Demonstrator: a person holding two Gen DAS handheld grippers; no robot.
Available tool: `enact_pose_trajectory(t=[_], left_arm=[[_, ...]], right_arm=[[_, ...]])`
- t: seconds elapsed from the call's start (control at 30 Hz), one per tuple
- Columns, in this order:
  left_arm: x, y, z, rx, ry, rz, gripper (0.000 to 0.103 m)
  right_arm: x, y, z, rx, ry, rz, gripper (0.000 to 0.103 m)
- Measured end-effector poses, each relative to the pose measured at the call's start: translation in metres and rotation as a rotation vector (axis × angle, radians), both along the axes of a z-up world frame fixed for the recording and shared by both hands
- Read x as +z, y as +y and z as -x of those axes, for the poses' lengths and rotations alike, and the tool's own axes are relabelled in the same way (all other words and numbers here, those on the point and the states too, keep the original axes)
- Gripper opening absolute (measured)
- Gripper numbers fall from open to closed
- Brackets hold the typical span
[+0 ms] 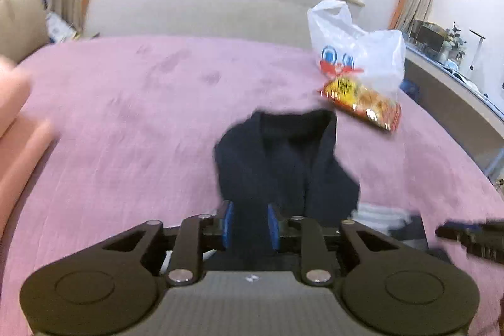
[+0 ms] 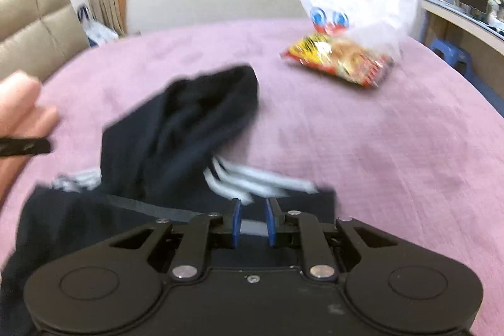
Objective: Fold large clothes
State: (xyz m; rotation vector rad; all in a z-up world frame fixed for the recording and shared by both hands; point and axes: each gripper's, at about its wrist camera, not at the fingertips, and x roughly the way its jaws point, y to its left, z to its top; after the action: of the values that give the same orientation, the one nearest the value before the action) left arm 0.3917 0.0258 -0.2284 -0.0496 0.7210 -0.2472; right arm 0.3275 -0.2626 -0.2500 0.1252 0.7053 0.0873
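A dark navy garment (image 1: pixel 283 159) with white stripes lies bunched on the pink bedspread (image 1: pixel 126 115). My left gripper (image 1: pixel 250 224) is shut on a fold of the garment, which rises between its blue pads (image 1: pixel 227 222). In the right wrist view the same garment (image 2: pixel 176 128) spreads from centre to lower left, with its white stripes (image 2: pixel 252 178) just ahead of my right gripper (image 2: pixel 253 222). The right gripper's blue pads stand close together over the garment's edge. Motion blur hides whether cloth is pinched between them.
A white plastic bag (image 1: pixel 356 49) and a red and yellow snack packet (image 1: pixel 362 103) sit at the far right of the bed; both also show in the right wrist view (image 2: pixel 356 2), (image 2: pixel 340 62). A beige headboard (image 2: pixel 34 21) is at left. A desk (image 1: pixel 456 96) runs along the right.
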Motion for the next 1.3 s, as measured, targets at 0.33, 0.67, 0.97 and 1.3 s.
enact_pose_trajectory(t=[0.33, 0.67, 0.97, 1.3], left_arm=[[-0.072, -0.078, -0.185, 0.081, 0.128, -0.149, 0.053], [-0.089, -0.040, -0.178, 0.074, 0.018, -0.078, 0.007], [-0.057, 0.079, -0.133, 0.199, -0.002, 0.300, 0.007], [-0.119, 0.145, -0.112, 0.202, 0.264, 0.327, 0.019]], right_arm=[[-0.031, -0.002, -0.123, -0.055, -0.017, -0.168, 0.042], [-0.075, 0.029, -0.209, -0.088, 0.110, -0.259, 0.061], [-0.025, -0.003, -0.155, -0.067, -0.066, -0.249, 0.010], [-0.089, -0.041, -0.118, -0.134, 0.216, -0.186, 0.049]])
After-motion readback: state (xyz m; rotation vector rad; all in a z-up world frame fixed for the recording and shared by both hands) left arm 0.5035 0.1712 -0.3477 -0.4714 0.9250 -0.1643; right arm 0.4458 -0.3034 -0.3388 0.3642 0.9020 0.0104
